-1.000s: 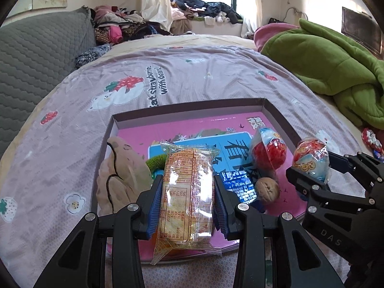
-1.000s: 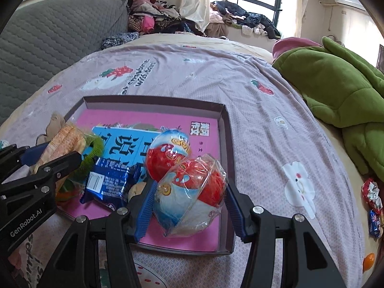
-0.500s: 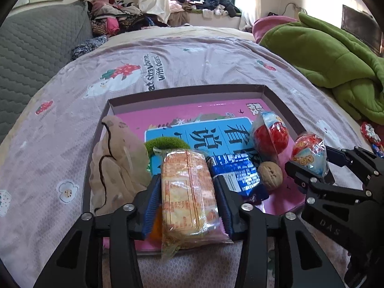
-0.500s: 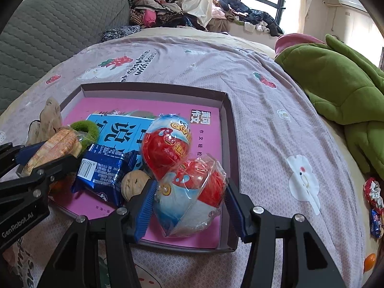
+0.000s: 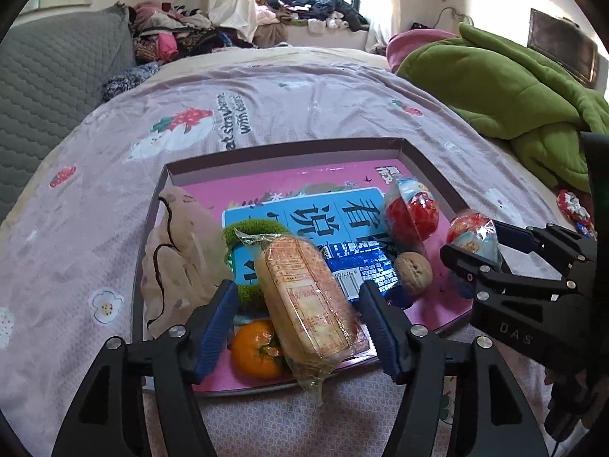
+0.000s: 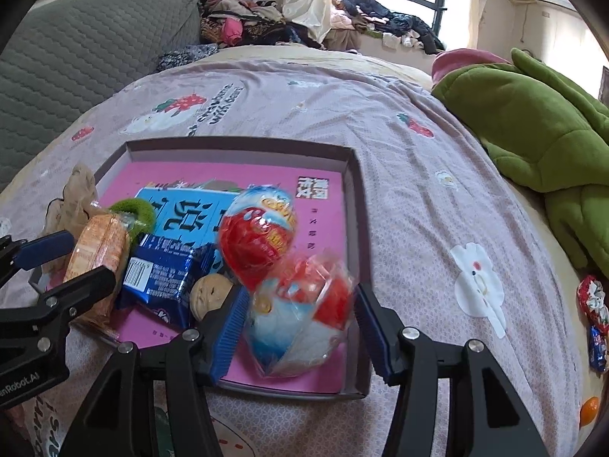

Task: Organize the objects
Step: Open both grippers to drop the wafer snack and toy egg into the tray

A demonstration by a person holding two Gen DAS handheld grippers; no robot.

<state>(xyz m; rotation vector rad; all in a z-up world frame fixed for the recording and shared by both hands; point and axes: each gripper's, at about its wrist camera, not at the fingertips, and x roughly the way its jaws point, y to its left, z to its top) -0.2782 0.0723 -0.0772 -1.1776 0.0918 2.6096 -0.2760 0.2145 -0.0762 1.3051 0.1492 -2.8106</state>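
Left wrist view. 1 wrapped biscuit pack (image 5: 304,297) is recorded between the fingers of the left gripper (image 5: 298,323), whose jaws are spread wider than the pack with a gap on each side; the pack is released, tilted, its near end over the front rim of the tray (image 5: 430,167). It leans on 1 orange (image 5: 253,350) and a green fuzzy ring (image 5: 251,230). The pack is judged light, stiff along its length, brittle inside, slick in its film; a hold across the 2 long sides at mid-length is advised, with modest pressure. Also listed in the tray: 1 beige pouch (image 5: 179,251), 1 blue snack packet (image 5: 361,262), 1 walnut (image 5: 413,272), 1 red egg toy (image 5: 413,213).

Right wrist view. 1 wrapped egg toy (image 6: 300,316) is noted between the fingers of the right gripper (image 6: 295,325), blurred, at the tray's near right corner. The jaws are parted and neither pad is seen pressing it, so it is taken as let go. It is judged light, round, hard-shelled and slippery under loose crinkly film, liable to roll; a hold across its widest girth is advised, not by the wrapper tail. Loose sweets (image 6: 592,304) lie well apart on the bedspread (image 6: 399,175).
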